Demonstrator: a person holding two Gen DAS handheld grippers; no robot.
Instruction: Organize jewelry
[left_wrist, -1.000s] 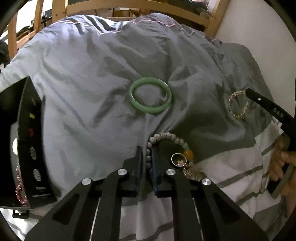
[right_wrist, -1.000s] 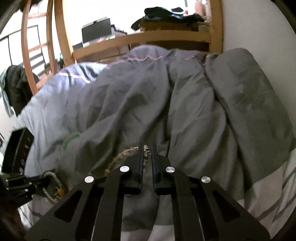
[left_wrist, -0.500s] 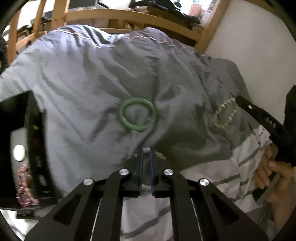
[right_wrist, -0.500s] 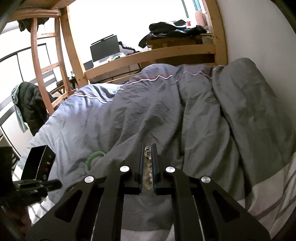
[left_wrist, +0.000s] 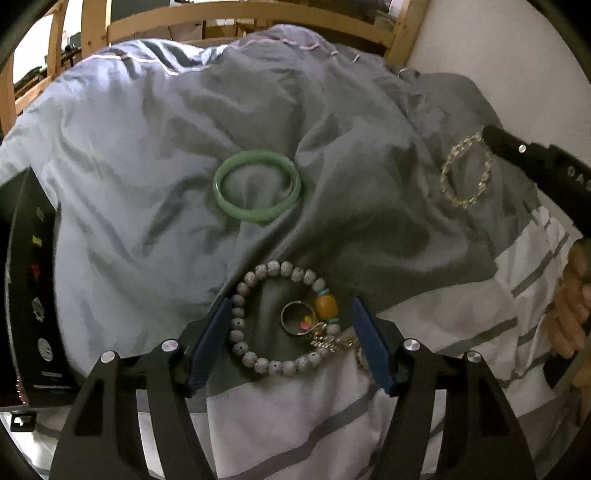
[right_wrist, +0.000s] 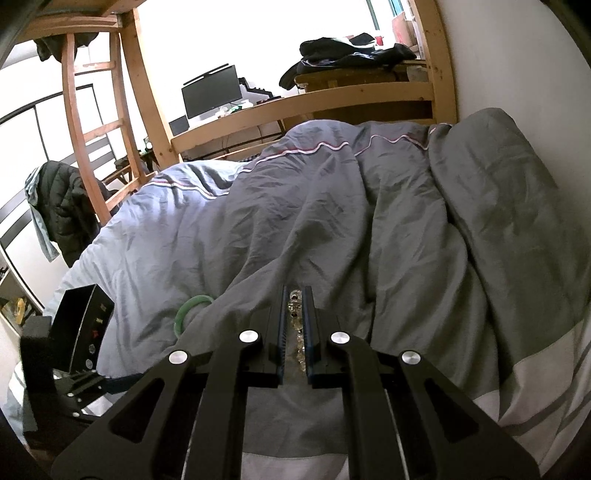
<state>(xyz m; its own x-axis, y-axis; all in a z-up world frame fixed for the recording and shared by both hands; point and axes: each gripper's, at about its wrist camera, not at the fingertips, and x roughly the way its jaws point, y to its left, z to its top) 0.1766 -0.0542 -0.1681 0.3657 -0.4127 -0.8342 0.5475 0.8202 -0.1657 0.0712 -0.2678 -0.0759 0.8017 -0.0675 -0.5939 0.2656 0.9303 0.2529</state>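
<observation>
A grey beaded bracelet (left_wrist: 275, 319) with an amber bead, a ring and small charms lies on the duvet. My left gripper (left_wrist: 290, 301) straddles it, its jaws opening, and the right pad stands clear of the beads. A green bangle (left_wrist: 256, 186) (right_wrist: 190, 310) lies flat further up the bed. My right gripper (right_wrist: 296, 290) (left_wrist: 493, 139) is shut on a clear crystal bracelet (right_wrist: 295, 325) (left_wrist: 467, 173), whose loop hangs from the tip against the duvet. A black jewelry box (left_wrist: 29, 277) (right_wrist: 86, 325) stands open at the left.
The grey duvet (left_wrist: 147, 147) is rumpled into folds, with a white striped sheet (left_wrist: 295, 424) nearer to me. A wooden bed frame (right_wrist: 303, 107) runs along the far end and a white wall (right_wrist: 517, 74) along the right. A hand (left_wrist: 570, 295) holds the right gripper.
The left jaws, shut beside the beaded bracelet a second ago, now stand wide around it. Crystal beads now show between the right jaws, and that view has tilted upward.
</observation>
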